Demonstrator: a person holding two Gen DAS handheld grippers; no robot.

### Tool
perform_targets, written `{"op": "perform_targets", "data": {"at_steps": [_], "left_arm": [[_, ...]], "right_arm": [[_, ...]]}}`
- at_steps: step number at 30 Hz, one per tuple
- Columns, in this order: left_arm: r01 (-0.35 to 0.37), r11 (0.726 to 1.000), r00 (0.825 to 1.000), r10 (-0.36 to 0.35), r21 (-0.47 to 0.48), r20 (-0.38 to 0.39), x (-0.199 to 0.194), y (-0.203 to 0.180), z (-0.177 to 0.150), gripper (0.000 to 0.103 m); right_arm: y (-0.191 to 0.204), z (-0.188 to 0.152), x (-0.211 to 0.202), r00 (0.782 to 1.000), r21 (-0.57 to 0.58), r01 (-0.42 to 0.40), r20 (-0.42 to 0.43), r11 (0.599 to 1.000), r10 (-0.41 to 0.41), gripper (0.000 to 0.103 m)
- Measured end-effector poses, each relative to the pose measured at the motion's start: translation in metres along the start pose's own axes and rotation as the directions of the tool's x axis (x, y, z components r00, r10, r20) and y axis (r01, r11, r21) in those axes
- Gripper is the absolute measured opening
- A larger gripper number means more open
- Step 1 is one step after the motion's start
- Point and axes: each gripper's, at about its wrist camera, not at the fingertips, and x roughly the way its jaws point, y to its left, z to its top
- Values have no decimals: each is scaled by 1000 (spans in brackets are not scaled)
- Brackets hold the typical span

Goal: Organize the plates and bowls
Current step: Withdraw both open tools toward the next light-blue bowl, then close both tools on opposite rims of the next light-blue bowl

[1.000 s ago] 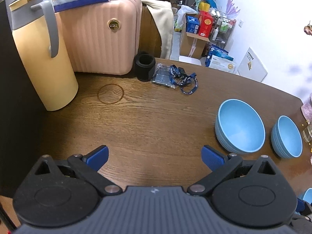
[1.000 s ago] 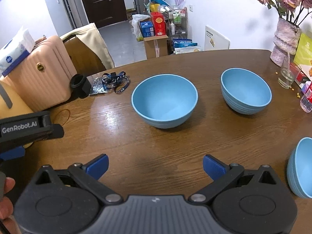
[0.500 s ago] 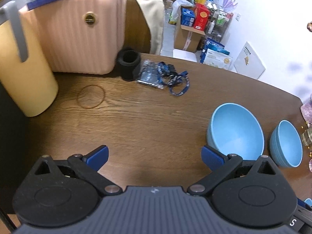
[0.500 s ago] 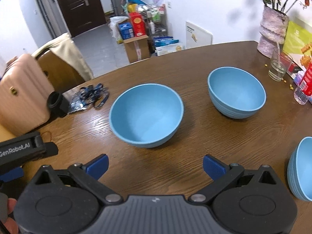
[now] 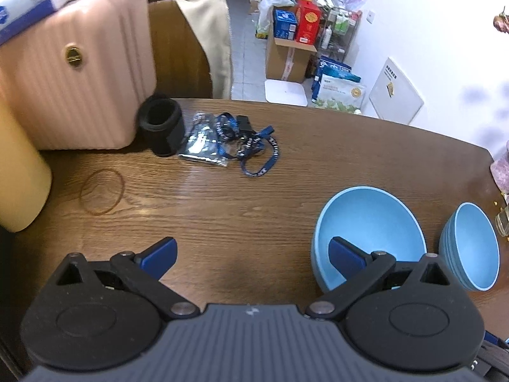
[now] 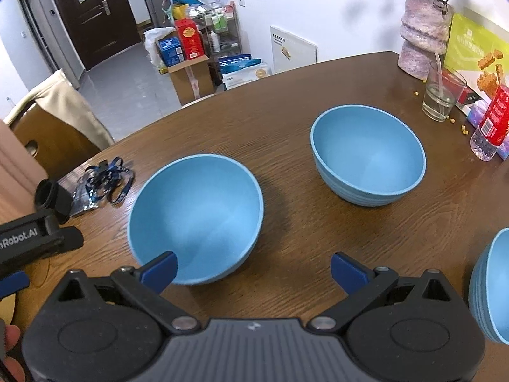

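L wrist view: left gripper [image 5: 253, 251] seen spread wide, nothing held; R fingertip [image 5: 345, 254] overlaps near rim of large blue bowl [image 5: 369, 222]. Second blue bowl [image 5: 470, 245] just beside it, to R. Lanyard [image 5: 251, 146] and black cup [image 5: 162, 127] farther back on table [image 5: 222, 210].

R wrist view: right gripper [image 6: 253, 269] seen spread wide, nothing held. L fingertip [image 6: 160, 269] overlaps near rim of large blue bowl [image 6: 195, 216]; second blue bowl [image 6: 367, 154] apart, farther R; third bowl [image 6: 493, 289] cut off at R edge.

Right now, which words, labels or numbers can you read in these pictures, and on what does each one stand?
"Robot.AI": white letters on the left gripper, its side seen in the right wrist view; the start is cut off.
Red bottle label: too small to read.
White board by the wall: too small.
Tissue pack on the pink suitcase: blurred.
Red box: unreadable.
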Motion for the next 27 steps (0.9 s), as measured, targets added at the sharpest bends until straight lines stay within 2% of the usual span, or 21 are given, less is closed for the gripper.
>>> {"op": "perform_targets", "data": {"at_steps": [20, 27], "left_arm": [[2, 996, 997, 4, 88, -71, 56, -26, 15, 103], [15, 995, 994, -4, 98, -110, 77, -30, 14, 103]], "right_arm": [[-5, 15, 46, 999, 10, 21, -41, 1000, -21, 100], [-7, 17, 62, 997, 2, 38, -65, 999, -37, 93]]}}
